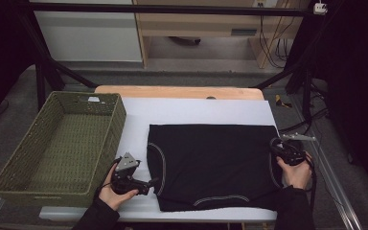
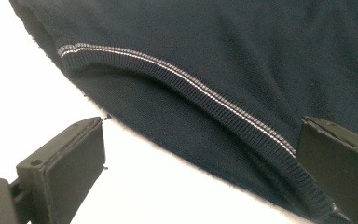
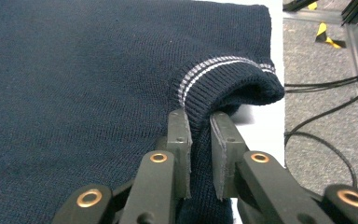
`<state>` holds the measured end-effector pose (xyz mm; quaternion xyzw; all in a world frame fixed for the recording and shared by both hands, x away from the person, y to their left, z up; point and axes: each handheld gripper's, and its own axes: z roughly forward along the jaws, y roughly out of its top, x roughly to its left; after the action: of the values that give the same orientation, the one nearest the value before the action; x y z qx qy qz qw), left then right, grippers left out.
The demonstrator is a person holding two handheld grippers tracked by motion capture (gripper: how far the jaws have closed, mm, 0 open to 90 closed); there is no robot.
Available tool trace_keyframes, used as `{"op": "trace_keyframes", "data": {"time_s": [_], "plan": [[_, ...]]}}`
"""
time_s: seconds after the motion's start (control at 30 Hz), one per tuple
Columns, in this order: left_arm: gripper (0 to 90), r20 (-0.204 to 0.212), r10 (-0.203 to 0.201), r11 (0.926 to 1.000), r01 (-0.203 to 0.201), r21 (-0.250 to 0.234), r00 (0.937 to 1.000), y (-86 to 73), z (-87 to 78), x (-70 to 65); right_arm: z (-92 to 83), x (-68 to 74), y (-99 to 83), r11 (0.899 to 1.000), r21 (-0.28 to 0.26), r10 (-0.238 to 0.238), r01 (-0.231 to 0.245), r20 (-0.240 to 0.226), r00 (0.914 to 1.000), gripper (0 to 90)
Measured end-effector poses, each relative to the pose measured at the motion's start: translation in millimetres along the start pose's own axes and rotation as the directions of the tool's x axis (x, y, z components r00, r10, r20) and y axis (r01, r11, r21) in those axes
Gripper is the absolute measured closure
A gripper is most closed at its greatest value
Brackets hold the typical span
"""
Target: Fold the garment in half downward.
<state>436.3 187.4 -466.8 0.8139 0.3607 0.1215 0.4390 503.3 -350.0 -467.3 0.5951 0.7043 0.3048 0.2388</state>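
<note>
A dark navy knitted garment (image 1: 211,163) with white-striped ribbed trim lies flat on the white sheet. My right gripper (image 3: 200,122) is shut on the garment's ribbed edge (image 3: 223,79) at its right side, and the fabric bunches up between the pads; in the high view that gripper (image 1: 277,147) sits at the garment's right edge. My left gripper (image 1: 152,182) rests at the garment's lower left edge, held level. Its jaws stand wide open, one over the white sheet, the other over the ribbed trim (image 2: 200,91), gripping nothing.
A green woven basket (image 1: 106,102) stands empty at the left of the table. The white sheet (image 1: 196,110) covers the wooden tabletop (image 1: 177,91). A metal rail (image 1: 335,187) and cables run along the right side, and a black frame stands behind.
</note>
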Motion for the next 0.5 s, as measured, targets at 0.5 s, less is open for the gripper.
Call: {"op": "trace_keyframes", "data": {"time_s": [0.5], "plan": [[0.9, 0.011, 0.002, 1.0000, -0.002, 0.003, 0.9999, 0.5, 0.1, -1.0, -12.4, 7.3, 2.7, 0.997, -0.071, -0.015, 0.018, 0.041, 0.9991, 47.6]]}}
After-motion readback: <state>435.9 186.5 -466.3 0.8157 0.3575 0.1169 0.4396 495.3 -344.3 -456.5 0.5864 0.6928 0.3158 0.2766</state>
